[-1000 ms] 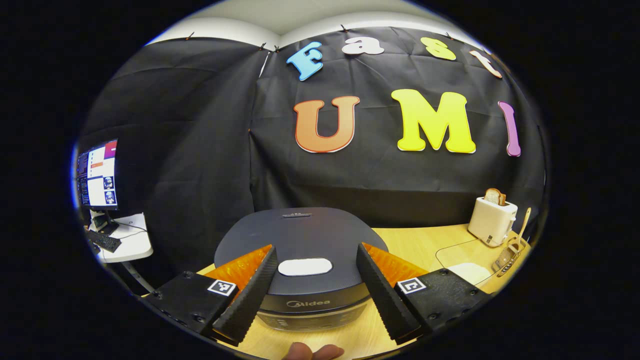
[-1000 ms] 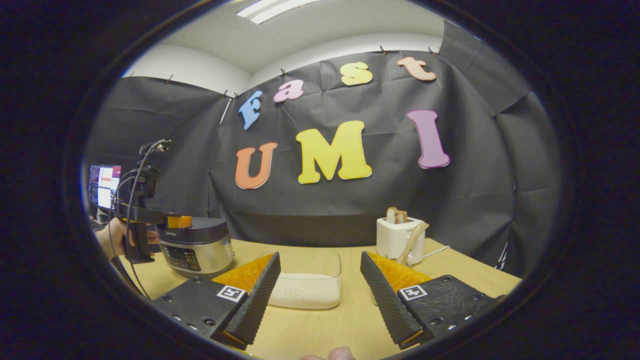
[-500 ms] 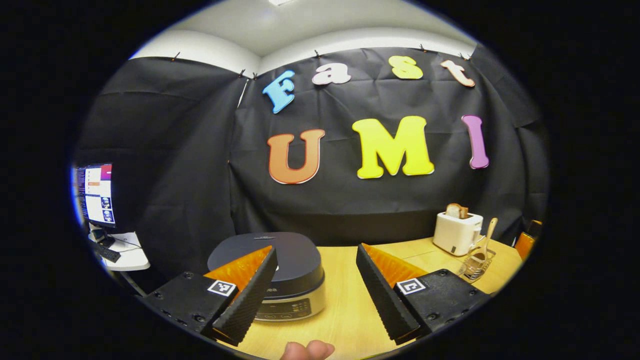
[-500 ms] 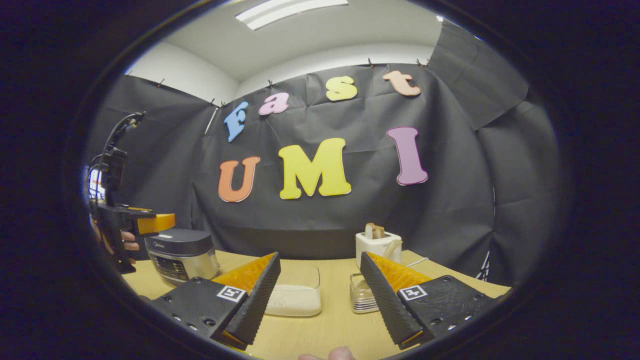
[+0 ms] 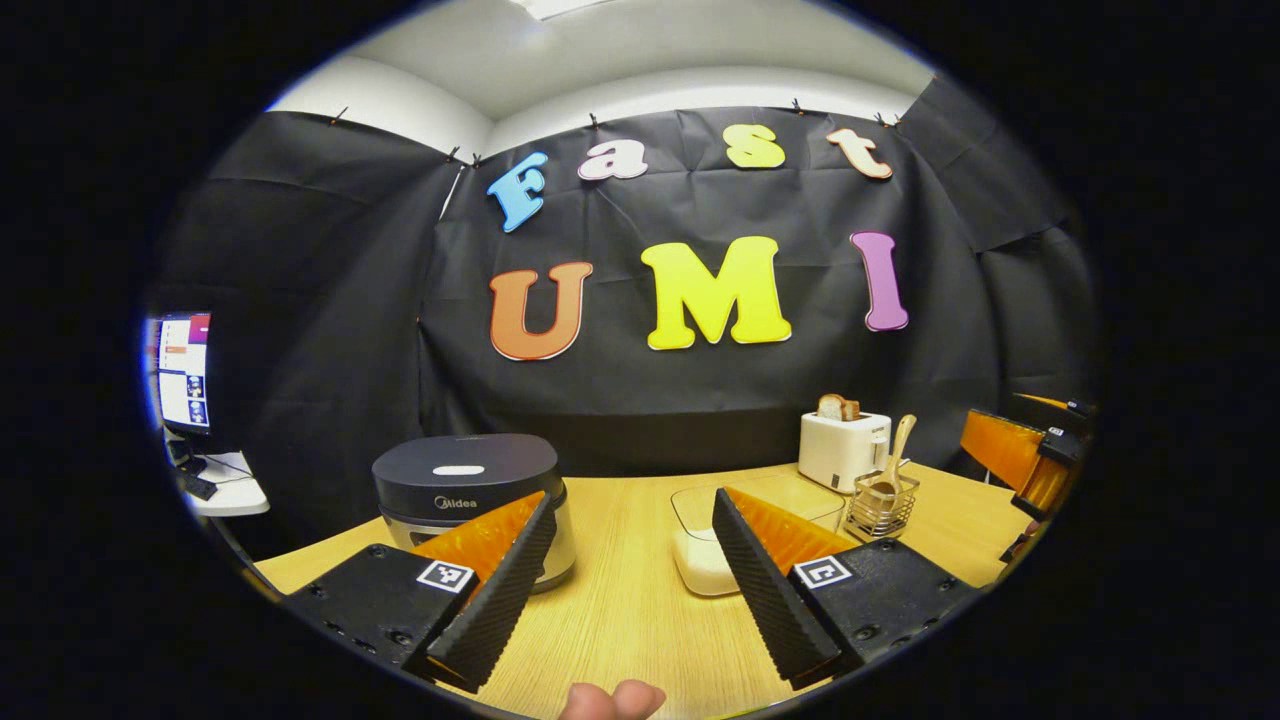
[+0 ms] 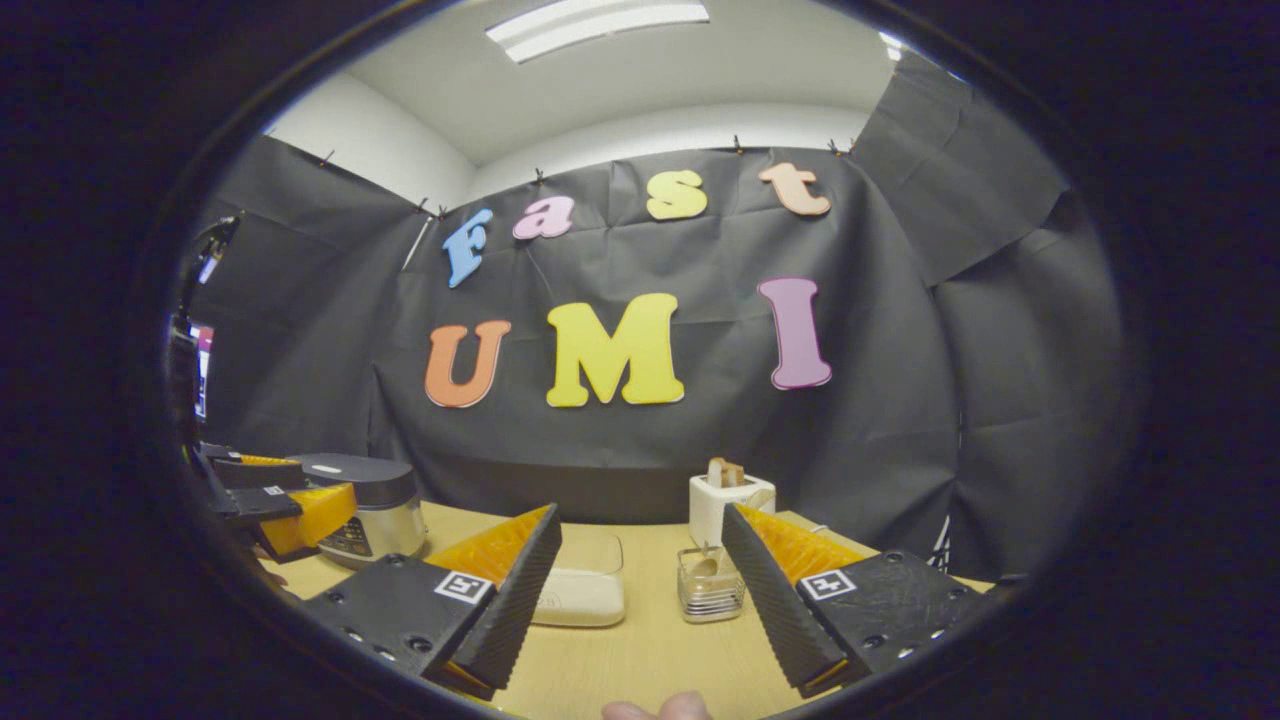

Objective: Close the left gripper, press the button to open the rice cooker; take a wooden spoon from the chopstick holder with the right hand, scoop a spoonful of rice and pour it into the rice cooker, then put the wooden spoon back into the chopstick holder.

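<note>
Rice cooker [image 5: 465,487], rounded with its dark lid closed, stands left on the wooden bench [image 5: 630,610]; a clear rice tub [image 5: 700,560], wire chopstick holder [image 5: 880,507] with wooden spoon [image 5: 897,450] follow. Both jaws spread, empty.

The table [image 5: 640,600] is smooth, pale wood-grain. The rice cooker [image 5: 465,490] has a matt dark lid over a shiny metal body. The chopstick holder [image 5: 880,508] looks like wire metal, holding a wooden spoon [image 5: 897,450]. The toaster [image 5: 843,450] seems glossy plastic.
</note>
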`<move>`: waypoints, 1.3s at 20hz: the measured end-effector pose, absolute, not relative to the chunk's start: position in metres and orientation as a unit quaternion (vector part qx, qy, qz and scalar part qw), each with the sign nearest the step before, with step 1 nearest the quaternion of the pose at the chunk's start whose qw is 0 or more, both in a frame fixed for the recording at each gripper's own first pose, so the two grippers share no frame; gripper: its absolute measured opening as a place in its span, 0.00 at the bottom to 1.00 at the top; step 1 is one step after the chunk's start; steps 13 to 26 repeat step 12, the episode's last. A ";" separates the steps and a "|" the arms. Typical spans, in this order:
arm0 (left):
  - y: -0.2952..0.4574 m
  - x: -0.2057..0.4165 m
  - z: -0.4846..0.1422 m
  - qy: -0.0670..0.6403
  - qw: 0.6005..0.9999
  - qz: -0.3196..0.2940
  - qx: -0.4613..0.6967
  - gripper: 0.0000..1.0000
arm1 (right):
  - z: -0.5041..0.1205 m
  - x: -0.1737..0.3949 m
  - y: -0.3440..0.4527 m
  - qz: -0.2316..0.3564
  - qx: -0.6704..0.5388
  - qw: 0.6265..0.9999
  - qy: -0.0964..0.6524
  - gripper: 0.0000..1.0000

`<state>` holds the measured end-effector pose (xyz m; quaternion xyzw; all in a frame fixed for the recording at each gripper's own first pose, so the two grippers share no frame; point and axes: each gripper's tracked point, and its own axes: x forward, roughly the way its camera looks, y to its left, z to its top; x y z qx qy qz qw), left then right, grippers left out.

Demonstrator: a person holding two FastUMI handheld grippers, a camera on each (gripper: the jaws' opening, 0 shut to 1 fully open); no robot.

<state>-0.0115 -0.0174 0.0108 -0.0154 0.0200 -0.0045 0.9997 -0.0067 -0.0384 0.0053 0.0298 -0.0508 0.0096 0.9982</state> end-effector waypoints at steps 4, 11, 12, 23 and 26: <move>-0.014 -0.017 0.013 0.015 1.000 -0.008 -0.022 1.00 | 0.011 -0.018 -0.030 -0.001 0.027 0.997 -0.071 0.96; -0.005 -0.020 0.014 0.020 1.000 -0.019 -0.004 1.00 | 0.015 -0.020 -0.026 -0.013 0.023 0.998 -0.064 0.95; -0.001 -0.020 0.014 0.018 1.000 -0.014 -0.002 1.00 | 0.012 -0.018 -0.024 -0.011 0.020 0.998 -0.060 0.95; -0.001 -0.020 0.014 0.018 1.000 -0.014 -0.002 1.00 | 0.012 -0.018 -0.024 -0.011 0.020 0.998 -0.060 0.95; -0.001 -0.020 0.014 0.018 1.000 -0.014 -0.002 1.00 | 0.012 -0.018 -0.024 -0.011 0.020 0.998 -0.060 0.95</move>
